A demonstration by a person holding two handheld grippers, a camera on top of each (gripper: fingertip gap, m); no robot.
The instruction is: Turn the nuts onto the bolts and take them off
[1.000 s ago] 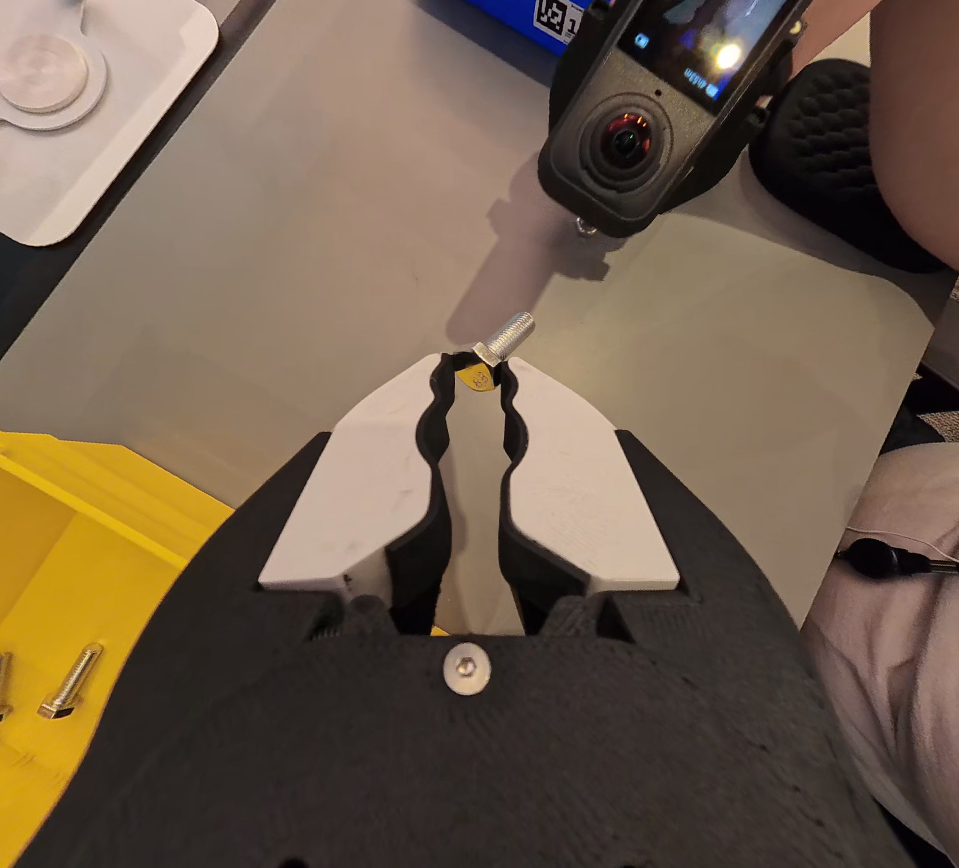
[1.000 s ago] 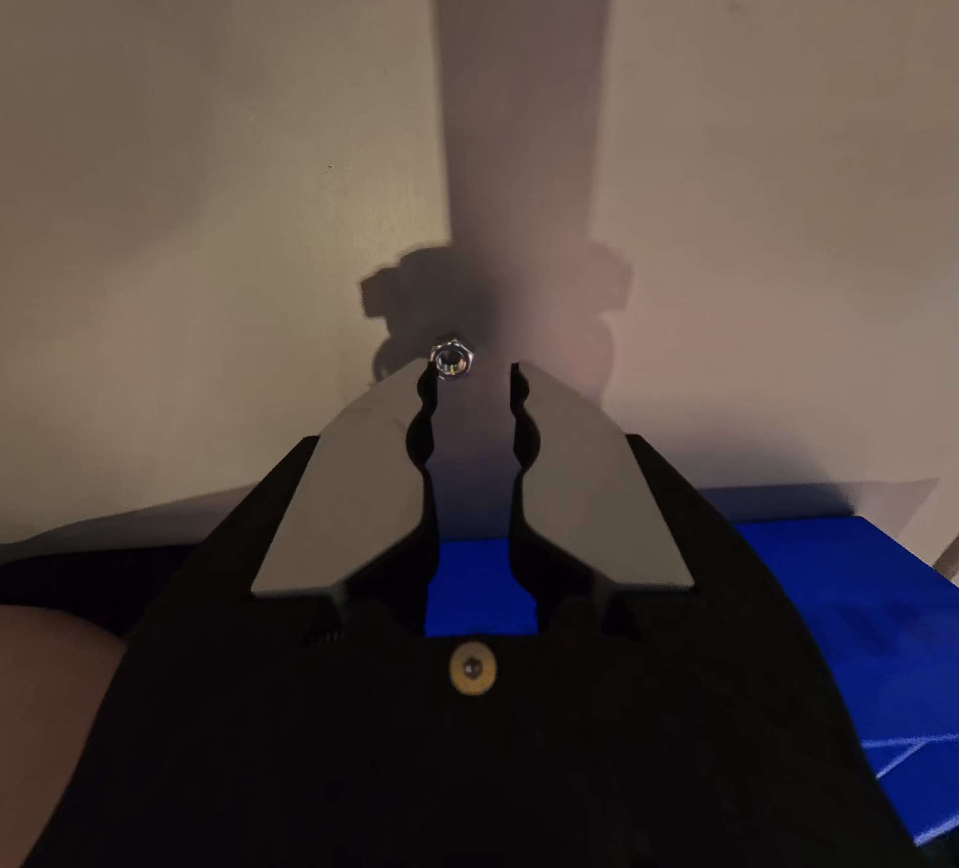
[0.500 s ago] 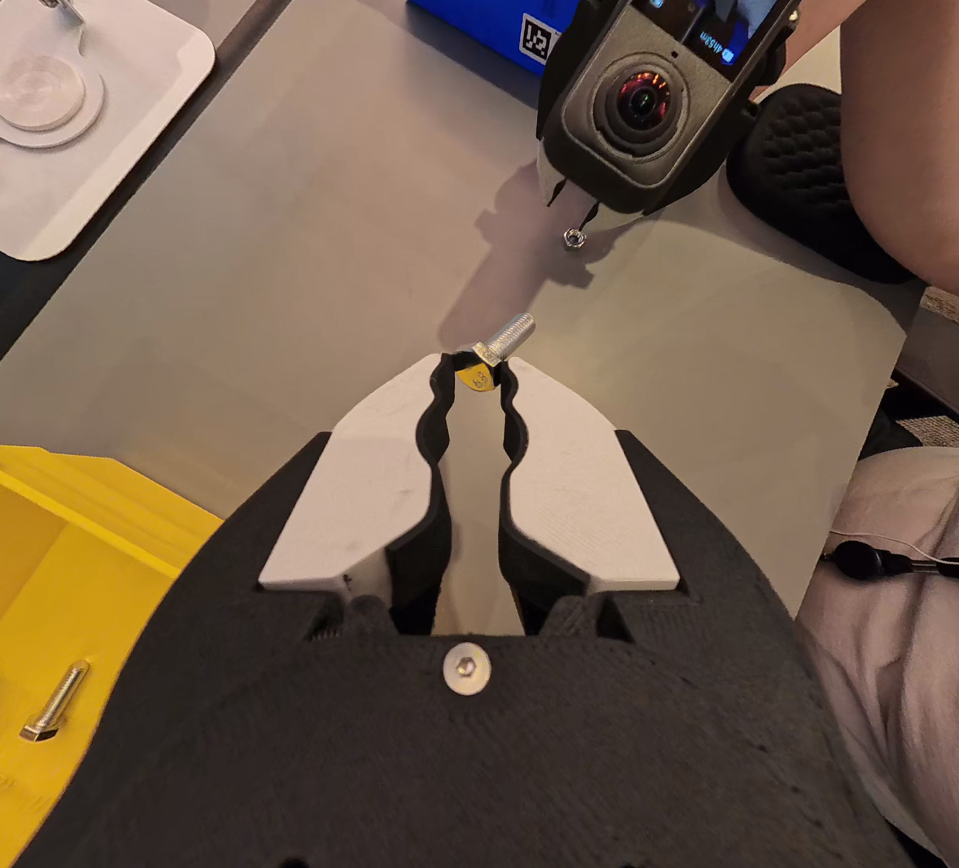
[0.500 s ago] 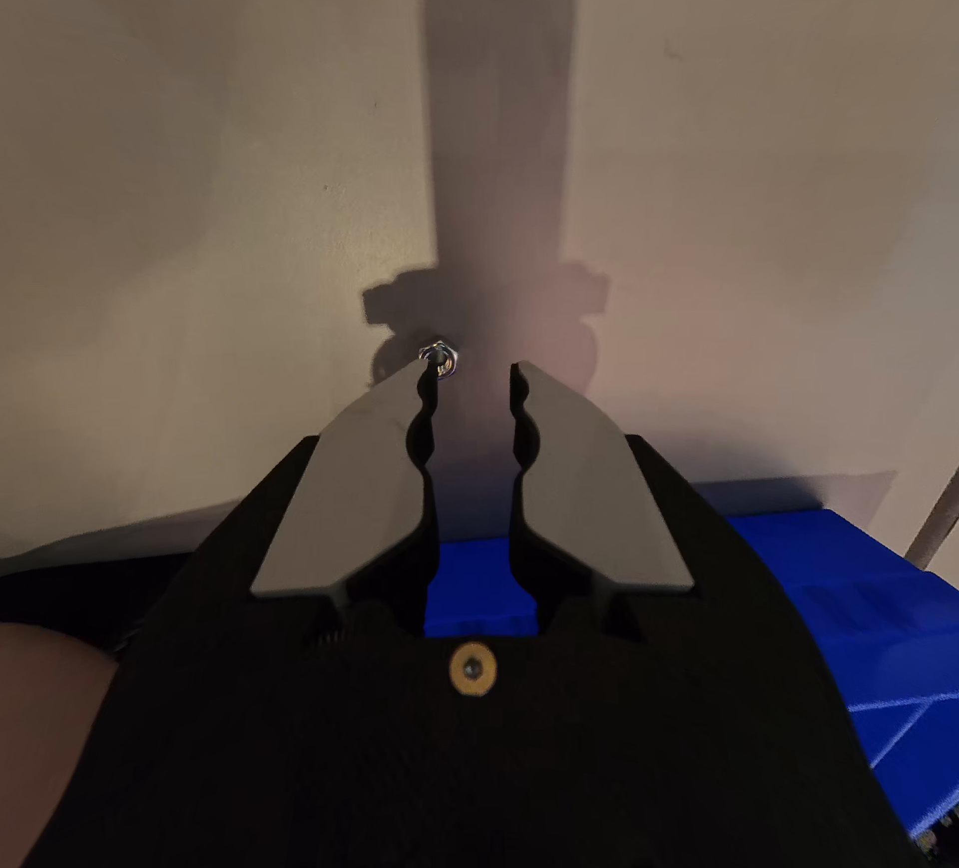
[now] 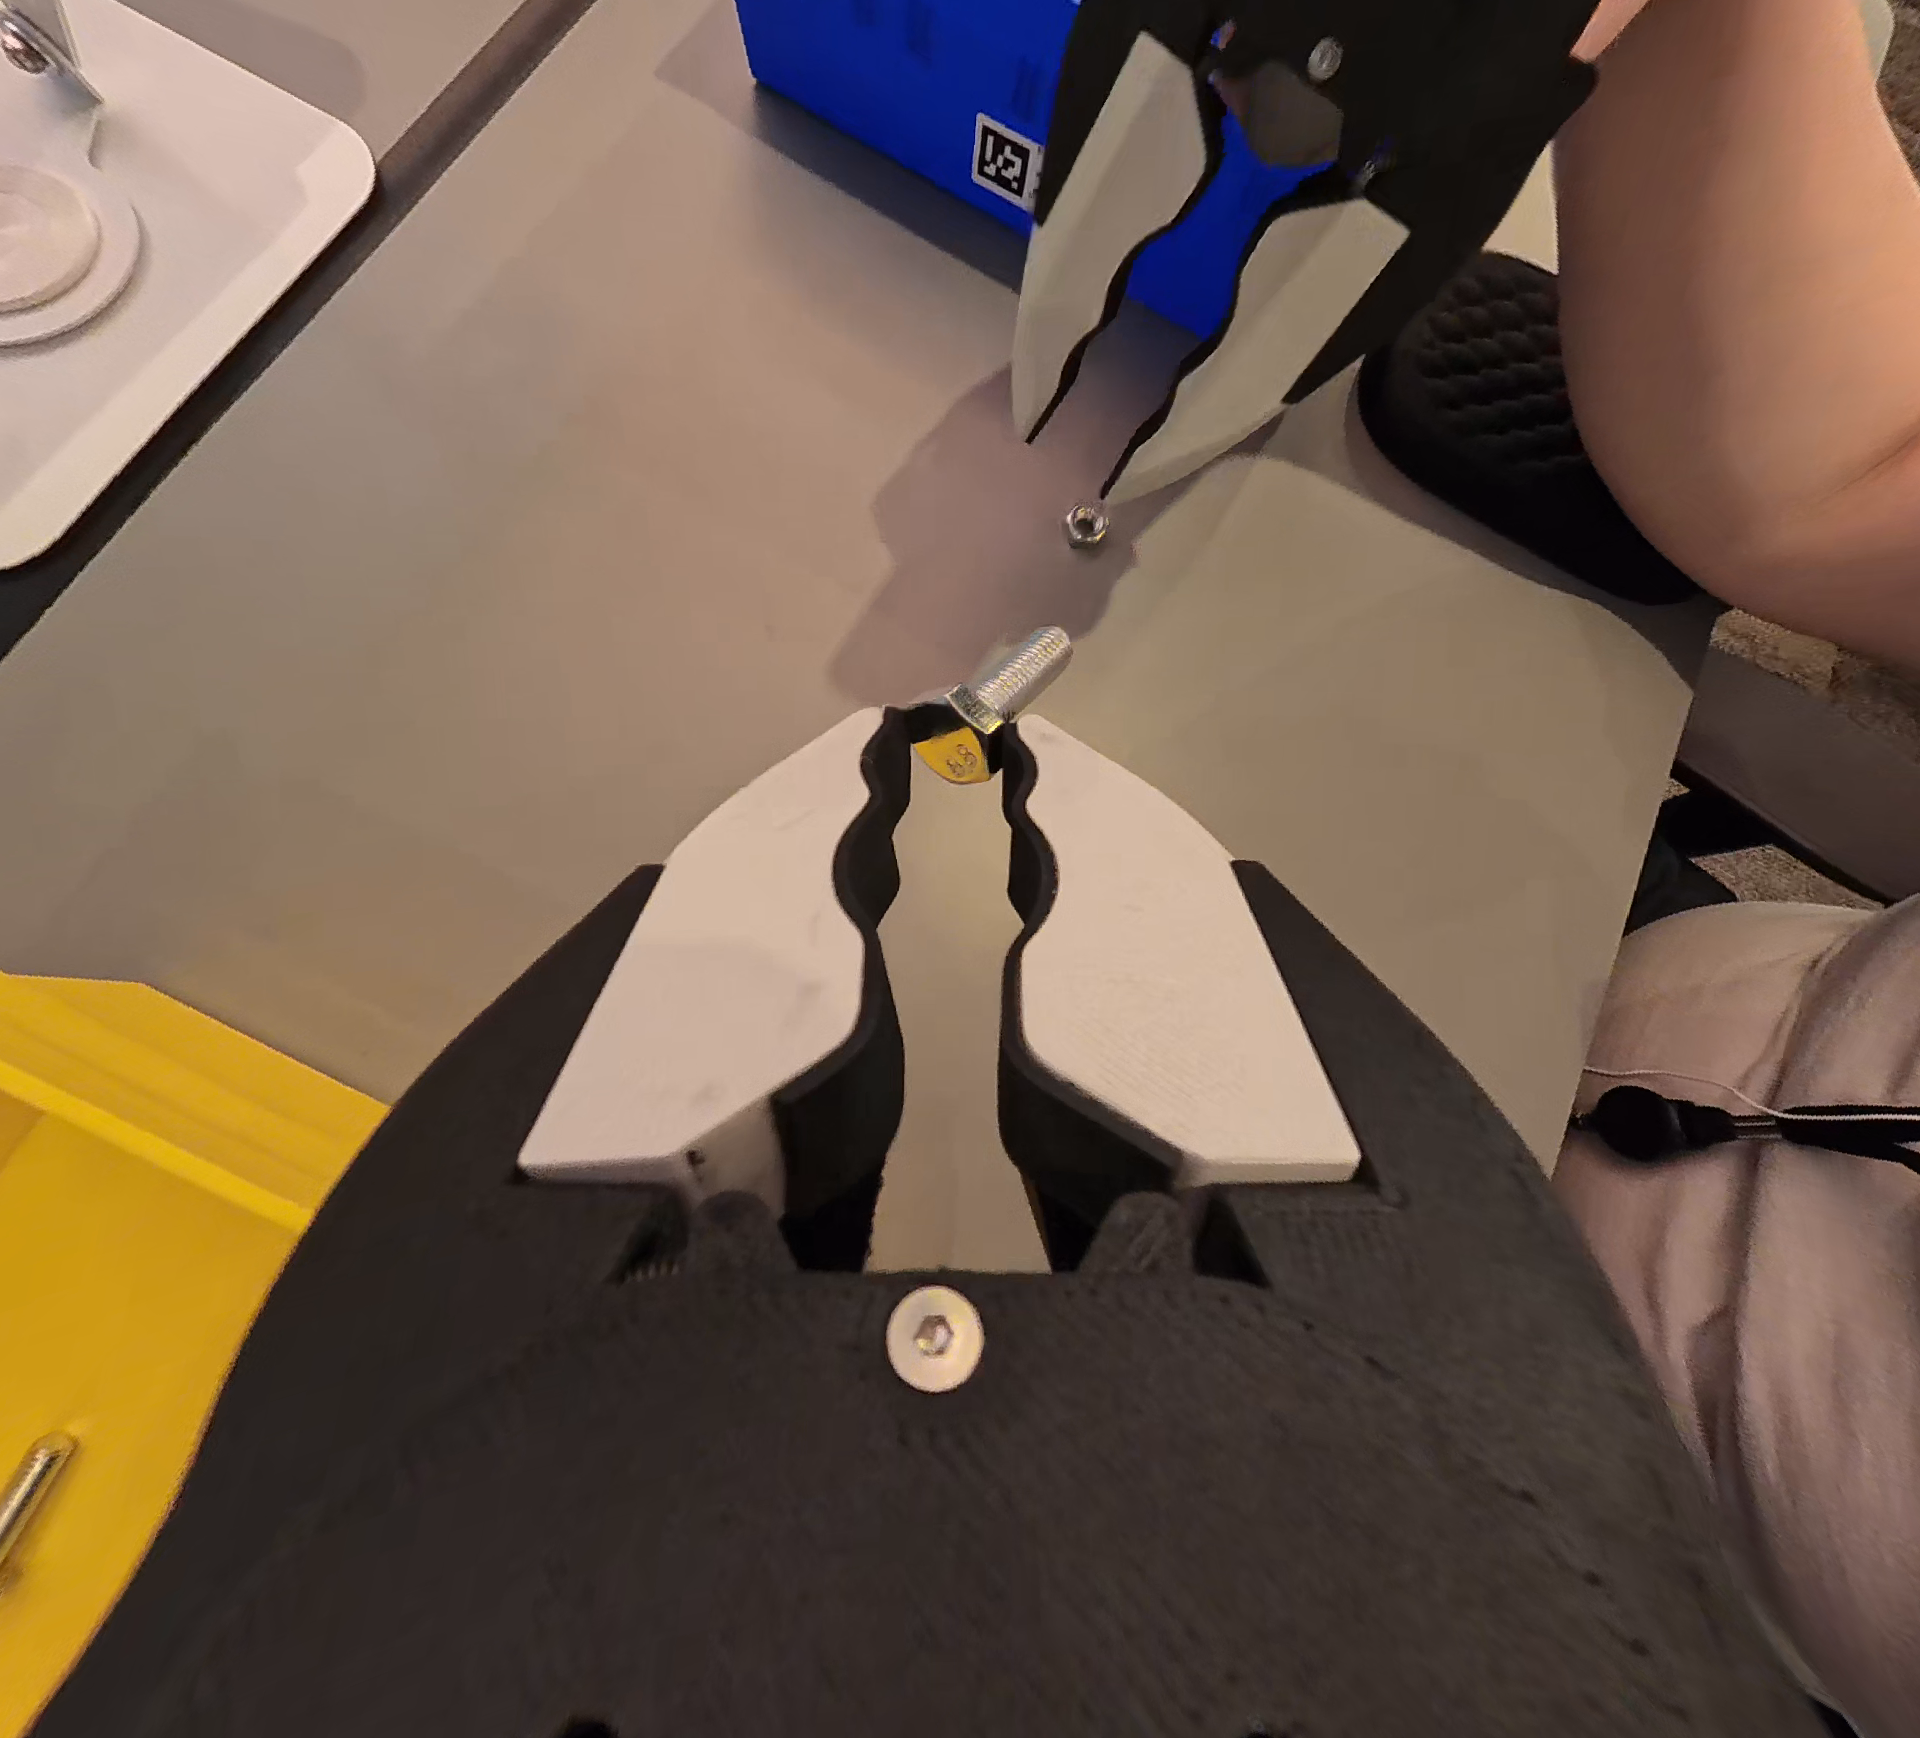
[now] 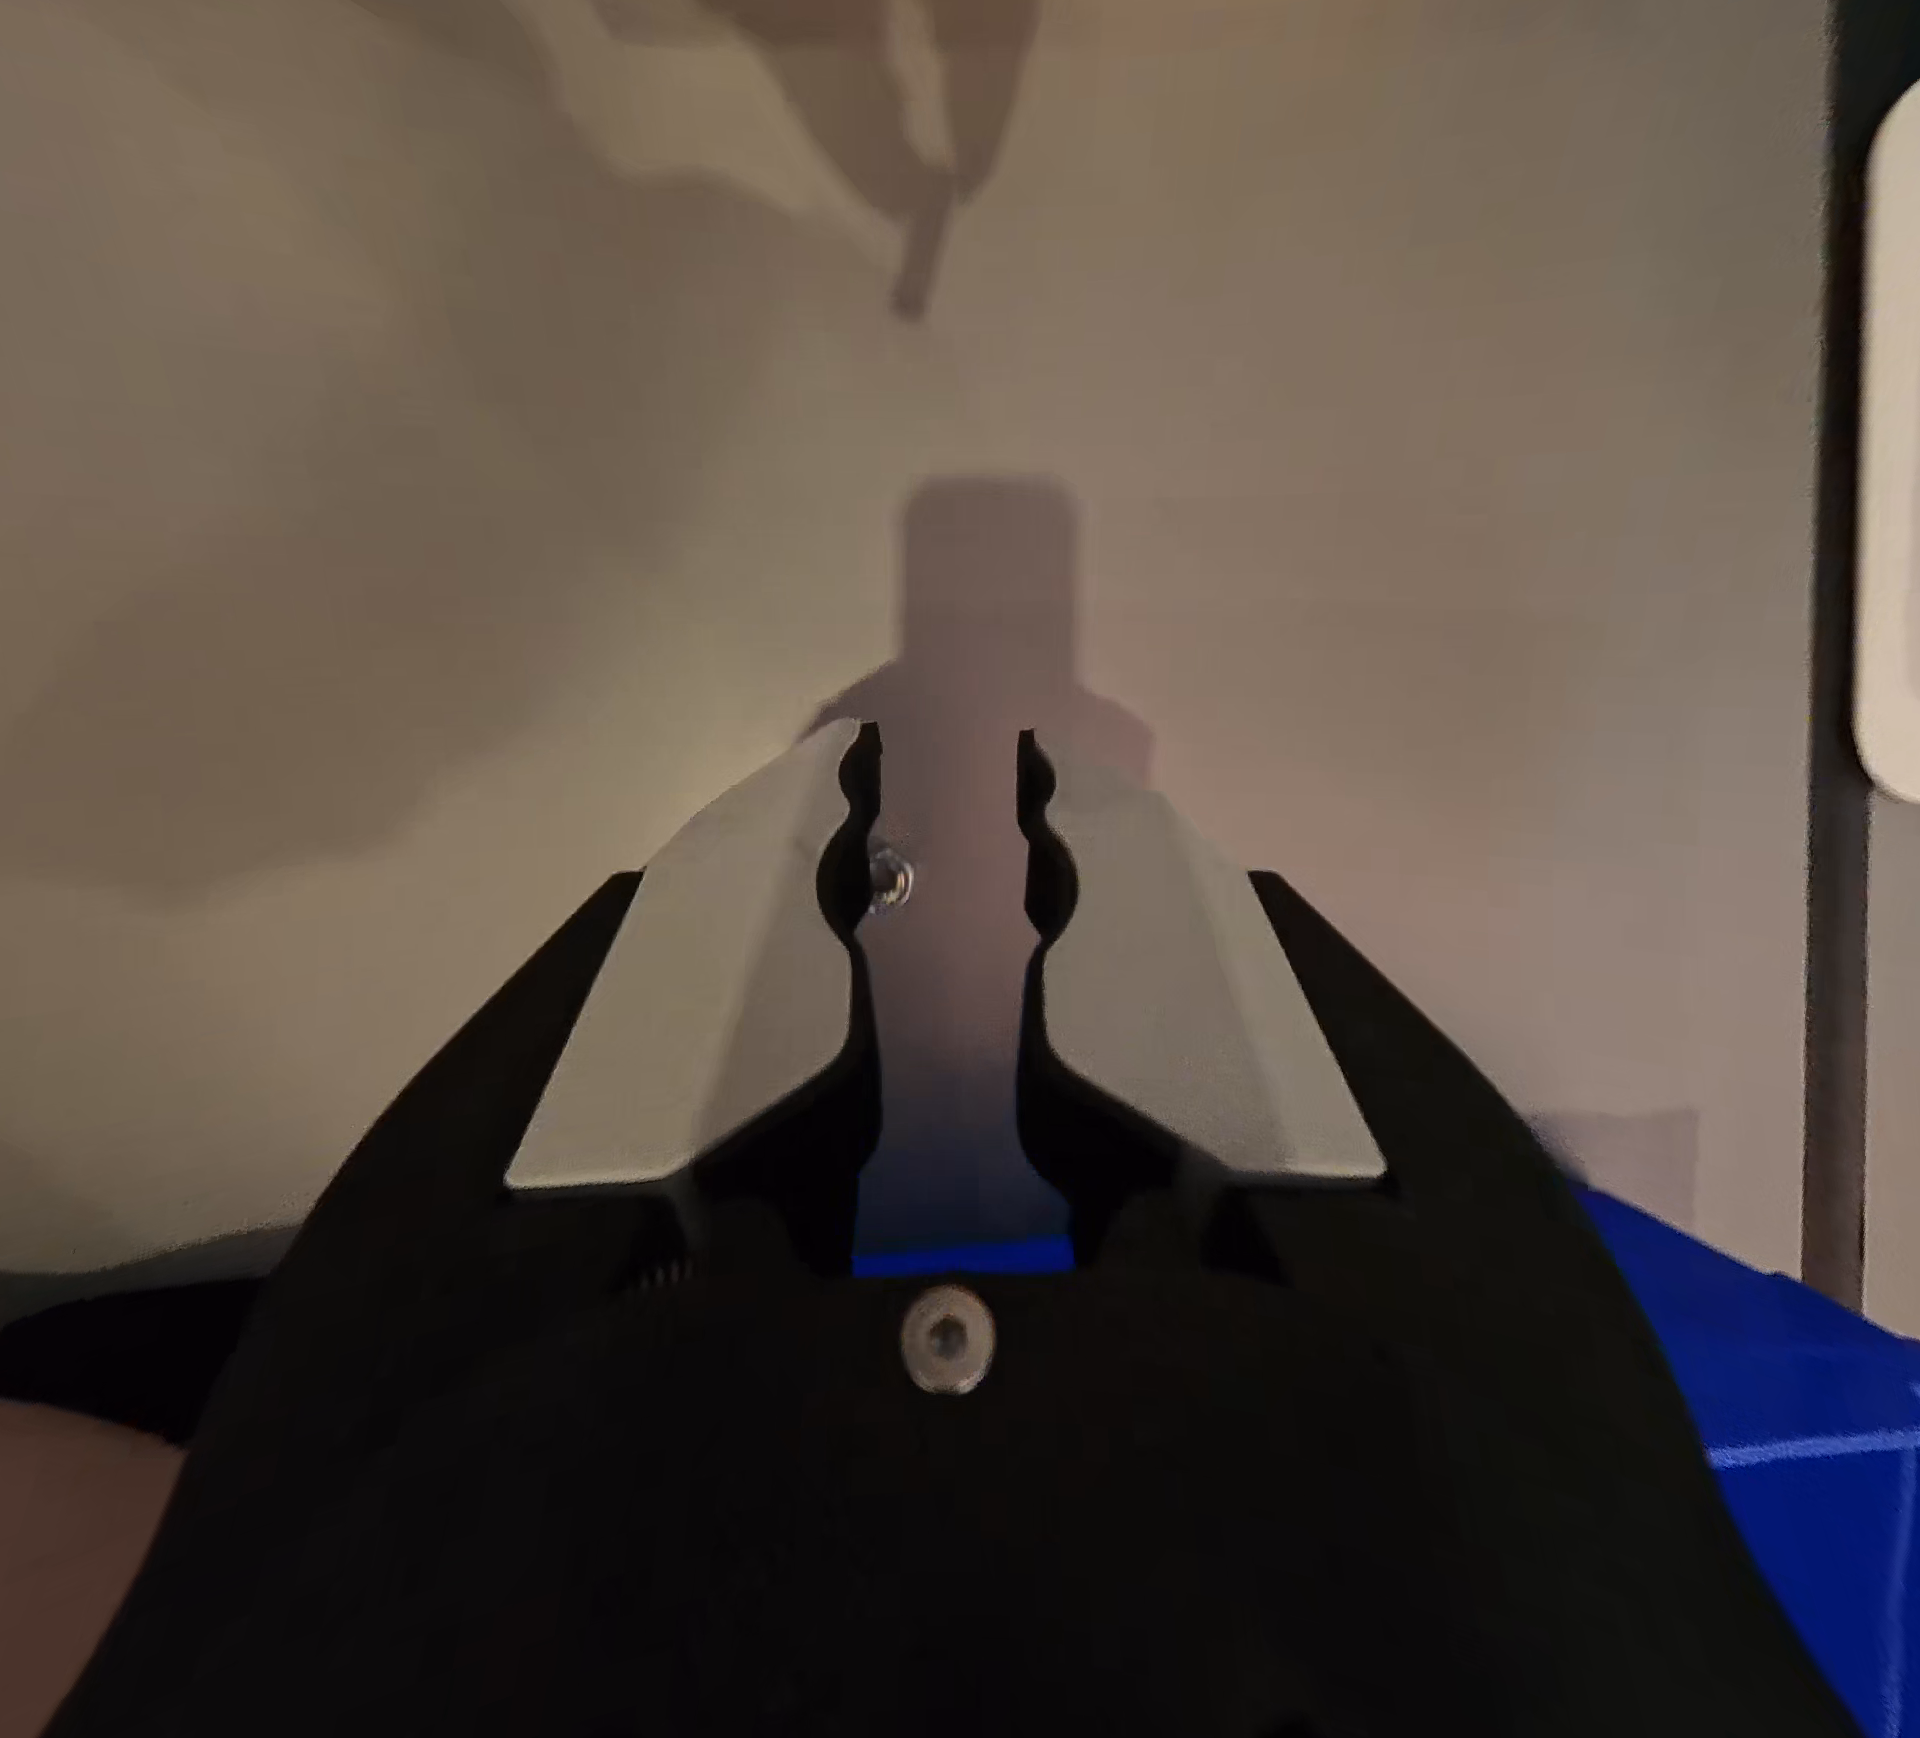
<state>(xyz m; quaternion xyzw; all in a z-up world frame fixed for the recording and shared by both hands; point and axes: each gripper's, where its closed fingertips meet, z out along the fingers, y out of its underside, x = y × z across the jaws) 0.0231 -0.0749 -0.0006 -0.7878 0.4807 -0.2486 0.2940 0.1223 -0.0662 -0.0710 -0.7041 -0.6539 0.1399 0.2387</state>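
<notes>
My left gripper is shut on the head of a silver bolt, held above the grey table with its thread pointing forward and to the right. A small silver nut lies on the table just beyond the bolt's tip. My right gripper comes down from the upper right with its jaws open and its tips just above the nut. In the right wrist view, the right gripper is open. The nut shows in the gap beside the left finger and is not clamped.
A blue box stands at the back behind the right gripper. A yellow bin with a loose bolt is at the near left. A white stand base sits at the far left. A black pad is on the right. The gap from one gripper's tips to the other's is roughly 12 centimeters.
The right gripper has tilted, so its fingers rather than its camera face the left wrist view. In its own view the nut has slid from the fingertip into the gap. The left gripper holds still.
</notes>
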